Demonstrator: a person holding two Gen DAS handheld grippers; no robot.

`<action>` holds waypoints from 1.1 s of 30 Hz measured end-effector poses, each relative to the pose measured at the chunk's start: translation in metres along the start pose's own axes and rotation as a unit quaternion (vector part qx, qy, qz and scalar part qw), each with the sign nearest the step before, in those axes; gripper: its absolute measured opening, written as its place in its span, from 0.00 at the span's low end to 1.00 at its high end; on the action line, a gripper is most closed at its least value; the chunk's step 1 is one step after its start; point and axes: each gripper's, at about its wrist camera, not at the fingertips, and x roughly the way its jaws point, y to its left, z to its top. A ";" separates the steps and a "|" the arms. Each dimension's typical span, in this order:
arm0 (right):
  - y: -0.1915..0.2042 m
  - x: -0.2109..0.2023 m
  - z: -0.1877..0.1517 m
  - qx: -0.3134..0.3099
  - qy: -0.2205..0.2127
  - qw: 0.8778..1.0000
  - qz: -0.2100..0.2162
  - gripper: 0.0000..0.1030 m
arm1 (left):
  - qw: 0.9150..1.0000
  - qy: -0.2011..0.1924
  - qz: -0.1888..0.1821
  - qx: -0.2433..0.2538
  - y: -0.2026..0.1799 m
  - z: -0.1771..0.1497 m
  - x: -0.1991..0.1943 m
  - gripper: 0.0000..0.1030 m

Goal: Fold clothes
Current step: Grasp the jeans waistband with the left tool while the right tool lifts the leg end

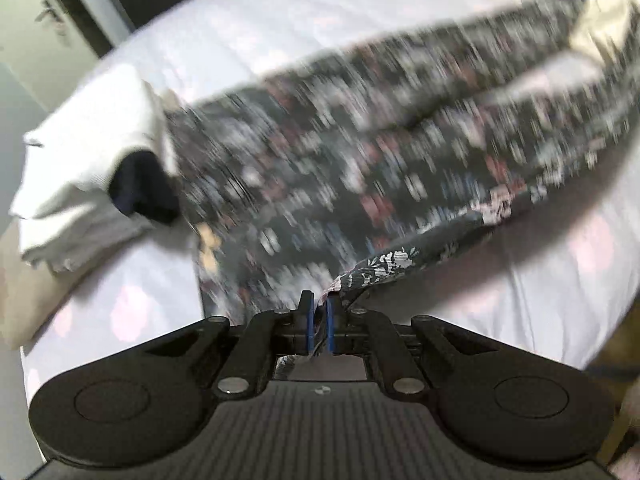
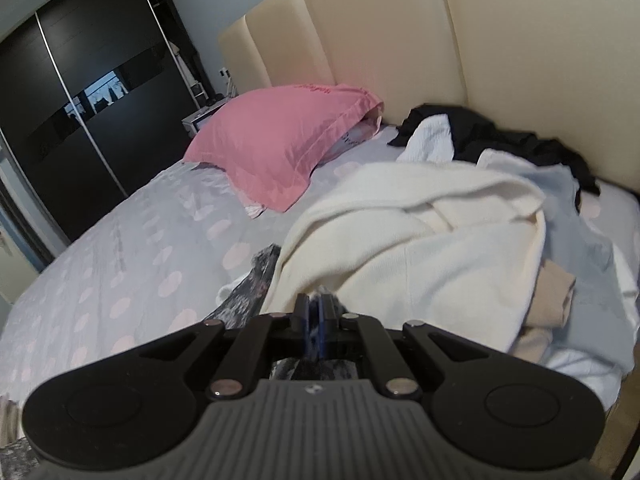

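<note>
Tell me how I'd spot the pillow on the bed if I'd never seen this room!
Find the tall cream padded headboard at the end of the bed. Against its left part, near the dark wardrobe, lies the pillow on the dotted sheet. It is the only pink, puffy thing; the clothes heaped beside it are cream, white, pale blue and black.

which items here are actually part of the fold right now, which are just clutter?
In the job:
- floral garment, pinched by both claws
- left claw
- right claw

Lying about:
- cream sweater
- pink pillow
- black clothes
- white top
- bed sheet
</note>
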 end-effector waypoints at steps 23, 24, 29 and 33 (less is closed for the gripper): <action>0.092 -0.023 -0.053 -0.471 0.103 0.868 0.118 0.08 | 0.998 -0.031 0.037 -0.027 0.023 0.073 0.023 0.02; 0.092 -0.027 -0.057 -0.497 0.103 0.854 0.115 0.12 | 0.998 -0.030 0.037 -0.029 0.023 0.073 0.023 0.02; 0.089 -0.046 -0.074 -0.618 0.103 0.773 0.101 0.27 | 0.998 -0.027 0.039 -0.029 0.023 0.072 0.023 0.02; 0.081 -0.052 -0.087 -0.694 0.116 0.705 0.085 0.31 | 0.998 -0.026 0.041 -0.030 0.022 0.072 0.022 0.02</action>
